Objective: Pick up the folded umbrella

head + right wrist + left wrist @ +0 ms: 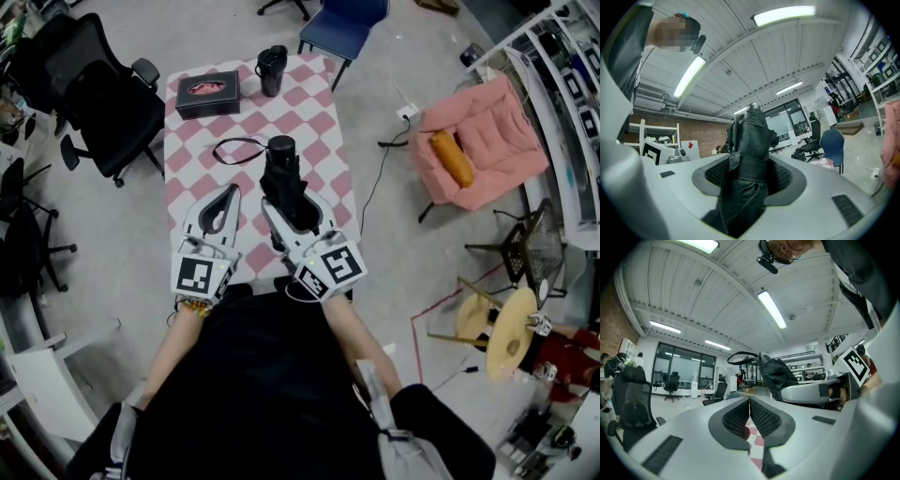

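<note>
The folded black umbrella (281,169) is clamped between the jaws of my right gripper (292,208) over the near half of the pink-and-white checked table (319,122). Its wrist strap (236,150) loops out to the left. In the right gripper view the umbrella (751,140) fills the gap between the pads and points away from the camera. My left gripper (228,192) sits just left of it, shut, with nothing between its pads. The left gripper view shows its pads (740,416) meeting and the umbrella (776,373) held at the right.
A dark tissue box (207,94) and a black tumbler (271,70) stand at the table's far end. A black office chair (103,94) is to the left, a blue chair (342,23) behind, and a pink cushioned seat (478,141) to the right.
</note>
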`<state>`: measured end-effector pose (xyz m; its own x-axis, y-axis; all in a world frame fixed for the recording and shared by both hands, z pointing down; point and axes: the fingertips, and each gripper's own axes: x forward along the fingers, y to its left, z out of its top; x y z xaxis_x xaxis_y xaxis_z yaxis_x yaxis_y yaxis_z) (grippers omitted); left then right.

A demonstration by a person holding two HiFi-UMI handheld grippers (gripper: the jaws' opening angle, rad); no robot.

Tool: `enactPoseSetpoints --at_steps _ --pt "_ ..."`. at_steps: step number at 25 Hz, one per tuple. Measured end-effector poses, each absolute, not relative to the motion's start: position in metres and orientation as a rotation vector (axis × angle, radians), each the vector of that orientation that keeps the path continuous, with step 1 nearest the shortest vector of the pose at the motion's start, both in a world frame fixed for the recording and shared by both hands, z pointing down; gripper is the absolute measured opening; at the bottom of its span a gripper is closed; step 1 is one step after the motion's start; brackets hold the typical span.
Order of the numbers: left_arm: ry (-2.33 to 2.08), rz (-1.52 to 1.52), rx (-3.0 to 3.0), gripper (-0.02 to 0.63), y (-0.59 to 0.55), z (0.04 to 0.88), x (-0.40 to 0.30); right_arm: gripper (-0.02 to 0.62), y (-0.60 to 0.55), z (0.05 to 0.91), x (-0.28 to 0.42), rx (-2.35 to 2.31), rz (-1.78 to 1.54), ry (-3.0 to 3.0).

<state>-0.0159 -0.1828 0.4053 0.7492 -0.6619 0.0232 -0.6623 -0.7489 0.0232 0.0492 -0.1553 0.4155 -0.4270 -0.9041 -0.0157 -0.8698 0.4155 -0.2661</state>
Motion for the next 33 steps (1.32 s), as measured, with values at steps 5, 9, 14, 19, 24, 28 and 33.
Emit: enactPoseSetpoints --at_steps 5,9,14,19,24,28,33 --pt "-1.097 0.01 2.908 0.014 -0.1824 0.4086 -0.0162 0.215 -0.1564 0.4178 0.0484 -1.59 -0.334 2.511" --pt "-1.094 0.01 2.908 0.014 -0.1818 0.4098 -0.0155 0.213 -0.157 0.4201 0.0456 -1.582 -0.344 2.523" --pt "-1.081 -0.025 2.917 0.014 -0.1793 0.4088 -0.0129 0.213 -0.1559 0.4218 0.0446 -1.584 -0.35 2.527" --pt "-1.086 -0.024 2.912 0.014 -0.1812 0.4097 -0.0133 0.213 -0.1582 0.4221 0.0455 -1.588 -0.35 2.526" --pt "-1.087 -0.023 2.913 0.014 -0.1812 0.4101 -0.0135 0.213 -0.1588 0.4237 0.0459 -1.595 -0.352 2.529" --pt "-1.091 -0.027 2.907 0.014 -0.1821 0.4111 -0.0138 0.213 -0.1594 0.4258 0.0459 -1.596 -0.357 2.531" --pt "-1.1 -0.022 2.907 0.014 -0.1835 0.4116 -0.0153 0.213 -0.1607 0.4257 0.0459 -1.595 -0.361 2.531"
